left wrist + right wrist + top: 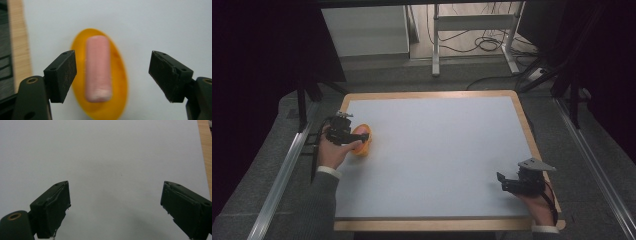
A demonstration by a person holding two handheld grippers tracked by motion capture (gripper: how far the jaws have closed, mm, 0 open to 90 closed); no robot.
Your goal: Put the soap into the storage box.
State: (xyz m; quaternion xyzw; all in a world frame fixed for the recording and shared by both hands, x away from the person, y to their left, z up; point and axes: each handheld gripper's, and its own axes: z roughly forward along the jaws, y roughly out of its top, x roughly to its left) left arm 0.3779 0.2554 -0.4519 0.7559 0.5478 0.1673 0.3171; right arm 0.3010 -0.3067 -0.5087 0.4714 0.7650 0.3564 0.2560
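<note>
- While the left gripper point(357, 137) hangs over the left side of the table point(437, 150), its two black jaws stand wide apart with nothing clamped between them.
- From the high view, that gripper sits in the person's left hand point(332, 152), whose grey sleeve point(319, 205) comes in from the bottom edge.
- Under its jaws lies an orange dish point(363, 145), close to the table's left edge and about halfway up its depth.
- Seen through the left gripper view, the orange dish point(120, 82) is an oval resting flat on the pale sheet, and a pink roll point(98, 68) lies lengthwise in it.
- Both jaws flank the roll in that view, one on each side, and neither touches it; the picture is slightly blurred, so the roll's surface is hard to read.
- A strip of the wooden rim point(21, 45) shows at the left of that view.
- Near the front right corner of the table, the right gripper point(507, 182) is held in the right hand point(542, 205), with a grey three-cornered plate on top.
- Its jaws are also spread wide and empty, pointing across bare pale sheet point(105, 157) in the right gripper view, with the wooden rim point(205, 150) at the right.
</note>
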